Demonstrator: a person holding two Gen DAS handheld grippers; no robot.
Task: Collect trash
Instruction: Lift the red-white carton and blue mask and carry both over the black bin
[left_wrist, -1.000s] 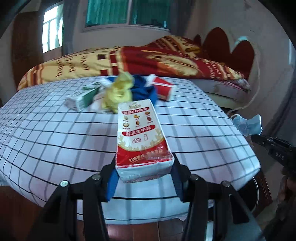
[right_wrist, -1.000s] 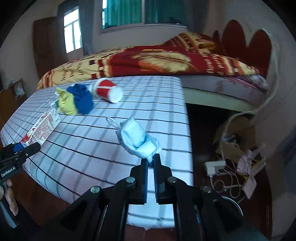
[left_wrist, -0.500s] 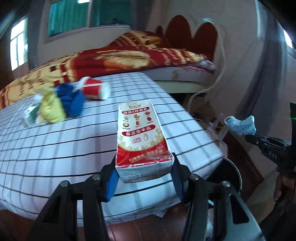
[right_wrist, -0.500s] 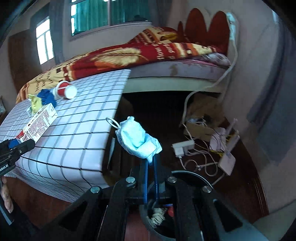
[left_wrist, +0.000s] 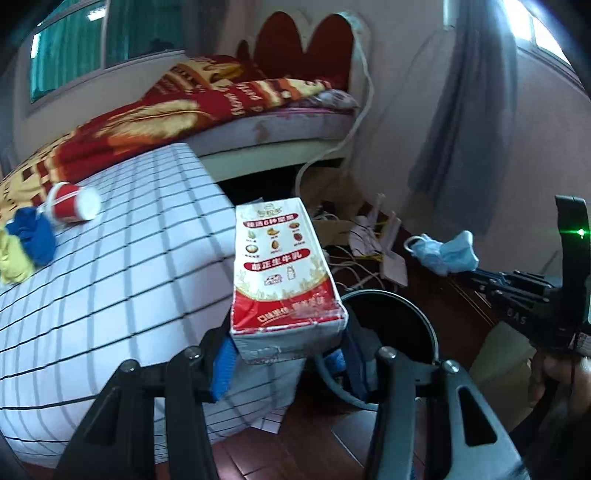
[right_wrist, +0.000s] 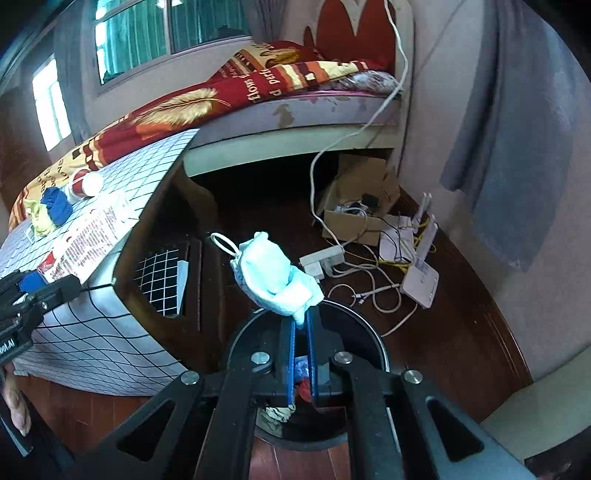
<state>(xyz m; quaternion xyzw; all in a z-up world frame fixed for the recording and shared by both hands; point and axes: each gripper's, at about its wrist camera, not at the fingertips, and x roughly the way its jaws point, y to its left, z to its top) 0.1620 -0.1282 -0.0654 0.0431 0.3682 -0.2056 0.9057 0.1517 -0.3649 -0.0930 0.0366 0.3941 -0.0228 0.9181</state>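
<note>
My left tongs (left_wrist: 286, 350) clamp a milk carton (left_wrist: 282, 273) by its near end, beside the checked desk (left_wrist: 129, 258). My right tongs (right_wrist: 301, 325) pinch a crumpled blue mask (right_wrist: 273, 275) above the dark bin (right_wrist: 365, 332) — its contents half hidden, only scraps showing. A red cup (left_wrist: 74, 203) lies far left on the desk.

One milk carton (left_wrist: 284, 273), one face mask (right_wrist: 275, 277), one paper cup (left_wrist: 74, 203), one bin (right_wrist: 369, 332).

A glossy printed paper carton (left_wrist: 284, 273), a soft crumpled cloth-like face mask (right_wrist: 275, 277) and a checked fabric desk cover (left_wrist: 110, 266) sit above polished dark wood floor (right_wrist: 443, 332).
</note>
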